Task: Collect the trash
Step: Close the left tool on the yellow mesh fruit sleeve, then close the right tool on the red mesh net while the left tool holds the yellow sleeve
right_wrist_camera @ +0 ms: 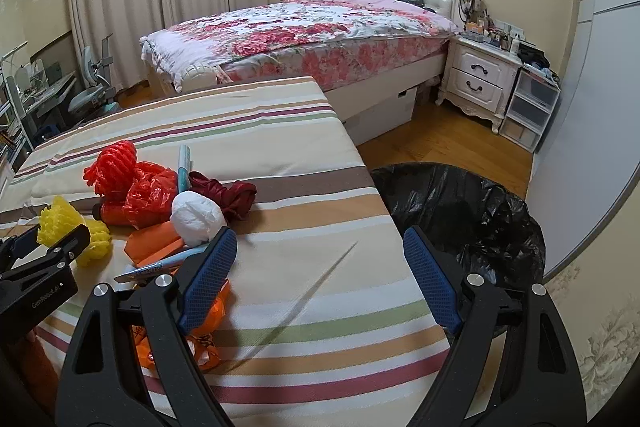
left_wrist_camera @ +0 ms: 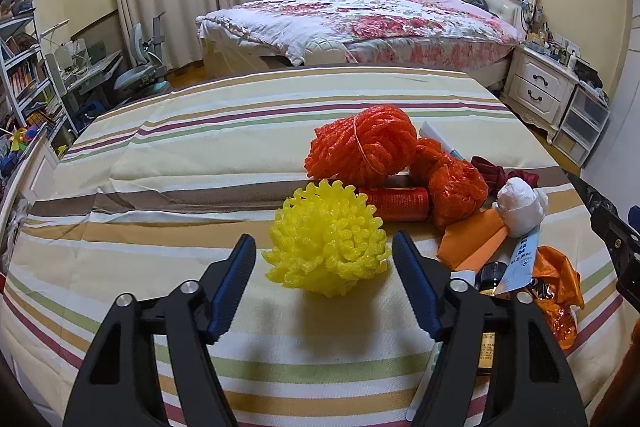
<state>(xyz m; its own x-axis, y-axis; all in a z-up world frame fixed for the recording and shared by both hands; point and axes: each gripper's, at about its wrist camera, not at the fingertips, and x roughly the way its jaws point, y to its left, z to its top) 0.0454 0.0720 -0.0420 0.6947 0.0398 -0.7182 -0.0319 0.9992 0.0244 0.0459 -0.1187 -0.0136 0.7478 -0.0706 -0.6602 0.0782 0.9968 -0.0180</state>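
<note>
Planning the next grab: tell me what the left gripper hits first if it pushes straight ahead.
Most likely the yellow foam net: it sits right ahead of the left gripper, between the open jaws, with no pad pressing on it yet.

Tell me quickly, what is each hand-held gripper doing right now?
Left hand-held gripper: open around the yellow foam net, not gripping it.
Right hand-held gripper: open, empty.

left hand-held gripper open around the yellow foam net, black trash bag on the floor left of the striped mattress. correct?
Not quite: the black trash bag sits on the floor right of the striped mattress, per the right wrist view. The left hand-held gripper is open around the yellow foam net, as the left wrist view shows.
</note>
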